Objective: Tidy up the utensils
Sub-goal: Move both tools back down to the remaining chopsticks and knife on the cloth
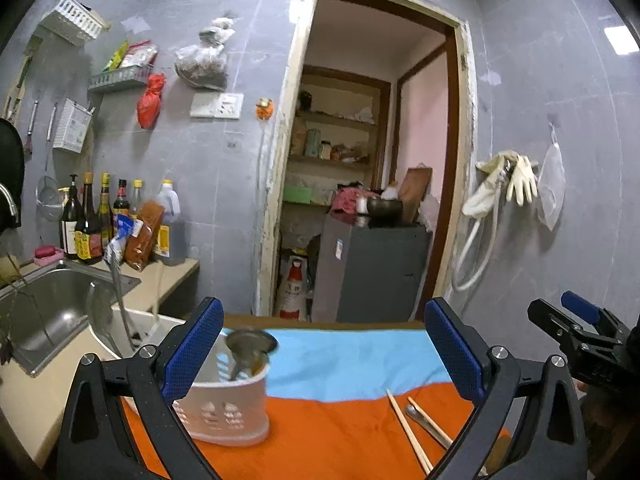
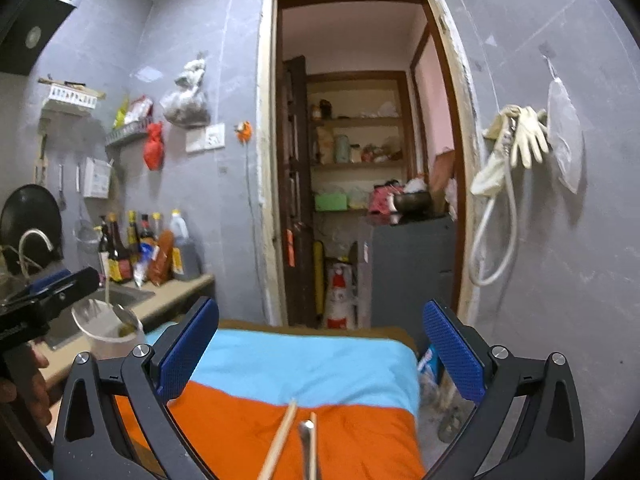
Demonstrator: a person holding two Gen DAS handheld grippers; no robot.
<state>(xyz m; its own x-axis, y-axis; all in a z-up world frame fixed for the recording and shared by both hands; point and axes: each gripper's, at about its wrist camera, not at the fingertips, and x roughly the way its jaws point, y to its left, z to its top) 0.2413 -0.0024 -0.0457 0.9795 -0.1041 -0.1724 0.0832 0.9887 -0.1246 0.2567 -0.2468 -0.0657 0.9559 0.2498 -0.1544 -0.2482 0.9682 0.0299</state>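
A white perforated utensil holder [image 1: 224, 408] stands on the orange part of the cloth [image 1: 340, 432], with a metal ladle or spoon [image 1: 250, 346] standing in it. It also shows in the right wrist view [image 2: 112, 332] at the left. Wooden chopsticks [image 1: 408, 432] and a metal utensil handle [image 1: 428, 424] lie on the orange cloth to the right. In the right wrist view the chopsticks [image 2: 280, 440] and the metal handle [image 2: 307, 448] lie just ahead. My left gripper [image 1: 324, 360] is open and empty. My right gripper [image 2: 320, 360] is open and empty; it also shows in the left wrist view [image 1: 576, 328].
A steel sink [image 1: 52, 312] and counter with sauce bottles [image 1: 92, 220] sit to the left. The blue part of the cloth [image 2: 304, 364] covers the table's far end. An open doorway [image 1: 372, 160] with a grey cabinet [image 1: 372, 272] lies ahead. Gloves [image 2: 524, 136] hang on the right wall.
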